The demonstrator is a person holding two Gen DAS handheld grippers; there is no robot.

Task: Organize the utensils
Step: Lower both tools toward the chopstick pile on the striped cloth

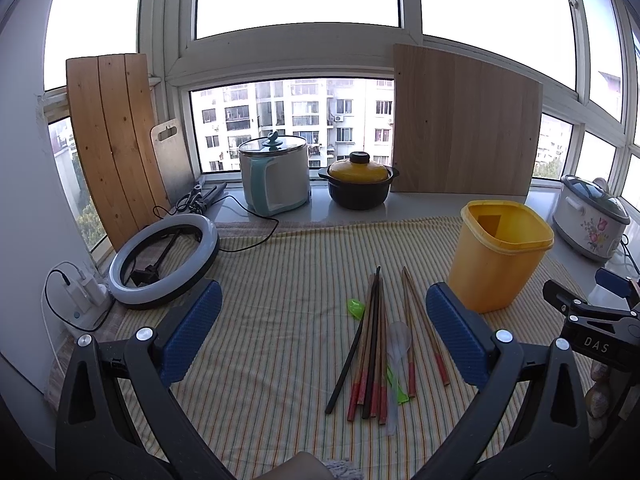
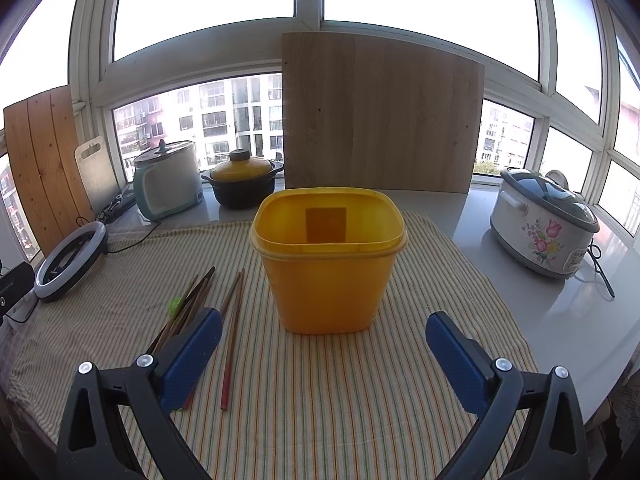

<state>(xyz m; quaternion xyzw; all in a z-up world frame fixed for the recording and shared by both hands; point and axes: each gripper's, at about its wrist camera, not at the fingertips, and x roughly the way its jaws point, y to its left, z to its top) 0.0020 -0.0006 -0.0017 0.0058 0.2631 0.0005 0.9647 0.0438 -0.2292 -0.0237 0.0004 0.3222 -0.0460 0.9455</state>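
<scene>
Several chopsticks [image 1: 374, 344], some with red ends, lie in a loose pile on the striped cloth with a clear plastic spoon [image 1: 398, 344] and a green plastic utensil [image 1: 356, 308]. An empty yellow tub [image 1: 498, 254] stands upright to their right. My left gripper [image 1: 324, 334] is open and empty, above the cloth with the pile between its fingers' line of view. My right gripper [image 2: 324, 358] is open and empty, facing the yellow tub [image 2: 328, 260]. The chopsticks [image 2: 232, 320] lie left of the tub, partly hidden by the right gripper's left finger [image 2: 192, 360].
A ring light [image 1: 164, 260] lies at the left on the cloth [image 1: 280, 280]. On the sill stand a white pot [image 1: 276, 174], a yellow-lidded black pot [image 1: 360, 180], wooden boards [image 1: 464, 124] and a floral rice cooker [image 2: 544, 224]. A black clamp [image 1: 592, 320] is at the right.
</scene>
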